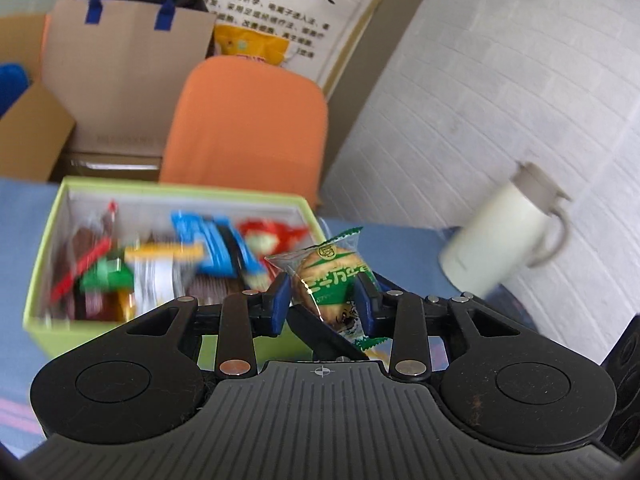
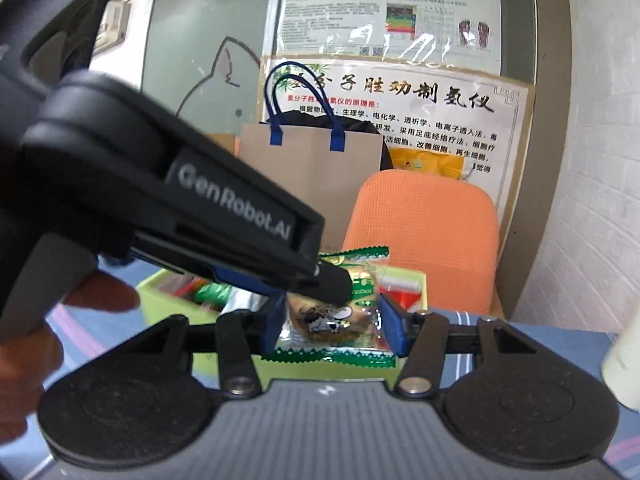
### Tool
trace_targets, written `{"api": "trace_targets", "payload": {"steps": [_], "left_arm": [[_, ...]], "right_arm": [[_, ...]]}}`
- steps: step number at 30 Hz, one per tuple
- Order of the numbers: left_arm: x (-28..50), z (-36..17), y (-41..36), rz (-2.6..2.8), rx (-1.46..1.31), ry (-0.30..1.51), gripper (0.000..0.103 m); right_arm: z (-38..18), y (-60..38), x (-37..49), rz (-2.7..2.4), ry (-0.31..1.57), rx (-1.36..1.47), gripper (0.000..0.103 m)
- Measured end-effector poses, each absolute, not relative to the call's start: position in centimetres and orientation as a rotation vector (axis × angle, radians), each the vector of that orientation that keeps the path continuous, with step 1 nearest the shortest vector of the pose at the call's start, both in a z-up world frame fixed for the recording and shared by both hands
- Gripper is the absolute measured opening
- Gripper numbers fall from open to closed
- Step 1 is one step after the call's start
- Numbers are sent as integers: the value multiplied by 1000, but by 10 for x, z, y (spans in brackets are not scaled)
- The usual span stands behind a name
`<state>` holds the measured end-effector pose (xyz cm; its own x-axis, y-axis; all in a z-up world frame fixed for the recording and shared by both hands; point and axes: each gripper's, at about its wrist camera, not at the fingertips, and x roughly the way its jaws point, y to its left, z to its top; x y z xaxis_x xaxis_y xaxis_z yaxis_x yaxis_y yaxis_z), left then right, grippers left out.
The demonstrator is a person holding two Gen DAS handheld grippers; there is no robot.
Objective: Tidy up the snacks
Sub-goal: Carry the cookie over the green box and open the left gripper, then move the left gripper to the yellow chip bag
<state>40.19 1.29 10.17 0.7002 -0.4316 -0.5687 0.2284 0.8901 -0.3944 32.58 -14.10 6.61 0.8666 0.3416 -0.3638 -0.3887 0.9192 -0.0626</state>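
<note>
A clear green-printed biscuit packet (image 1: 334,280) sits between the blue pads of my left gripper (image 1: 325,294), which is shut on it. The same packet (image 2: 332,320) shows between the blue pads of my right gripper (image 2: 332,322), also closed against it. The black body of the left gripper (image 2: 160,184) crosses the right wrist view from the left, its tip over the packet. Behind the packet is a light green box (image 1: 48,256) full of several snack packets (image 1: 208,248); its rim also shows in the right wrist view (image 2: 156,292).
The box stands on a blue tablecloth (image 1: 404,248). A cream thermos jug (image 1: 508,228) stands at the right by the white wall. Behind the table are an orange chair (image 1: 248,120), a paper bag with blue handles (image 1: 128,68) and cardboard boxes (image 1: 28,132).
</note>
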Motion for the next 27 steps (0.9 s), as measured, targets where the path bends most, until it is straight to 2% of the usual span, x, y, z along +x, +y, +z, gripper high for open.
{"api": "trace_targets", "payload": {"steps": [7,9,11,13,15,20,24,27], "left_arm": [[458,63,13,-347,-311,769,16],[465,55,13,-353,-317,774,31],[466,54,17,-361,-337,755,39],[460,62,26,-363,-355,717,43],[451,72,36,-362,-361,668,51],[408,85,48,-396,-370,634,56],[365,61,46,-448,-373,665,57],[345,34,41,-453,-404,734,57]], "right_arm": [[43,-136,384,405,431,-140,58],[36,-136,396,420,454,-125,59],[34,-139,401,440,462,-102,60],[40,-146,393,438,431,-96,71],[52,-159,380,418,382,-93,75],[63,-196,339,352,333,-92,79],[29,-221,324,290,450,-114,79],[0,-235,322,302,557,-28,79]]}}
